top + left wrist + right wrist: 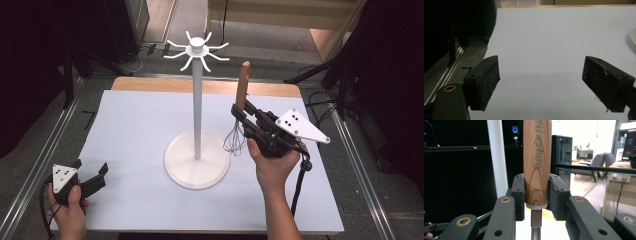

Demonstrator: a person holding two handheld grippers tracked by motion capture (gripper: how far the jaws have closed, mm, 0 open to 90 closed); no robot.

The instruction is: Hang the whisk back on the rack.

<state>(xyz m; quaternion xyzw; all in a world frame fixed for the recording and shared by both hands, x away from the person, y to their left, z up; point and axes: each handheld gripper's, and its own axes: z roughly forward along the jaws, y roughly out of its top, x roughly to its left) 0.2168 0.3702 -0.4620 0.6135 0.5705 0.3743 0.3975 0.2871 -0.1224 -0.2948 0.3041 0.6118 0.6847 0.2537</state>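
Note:
A whisk with a wooden handle (243,83) and a wire head (234,140) hangs upright, clear of the white mat. My right gripper (240,111) is shut on the handle's lower end, just right of the white rack. In the right gripper view the black pads press both sides of the wooden handle (537,162), with the rack's pole (497,157) behind at the left. The white rack has a round base (197,161), a tall pole and several hooked arms (197,49) at the top. My left gripper (91,175) rests open near the mat's front left corner, its pads (487,80) wide apart over bare mat.
The white mat (140,130) covers a wooden table with a strip of wood showing at the far edge. Metal rails run along both sides of the table. Dark stands and cables lie on the floor beyond. The rack's base edge (632,40) shows at the right of the left gripper view.

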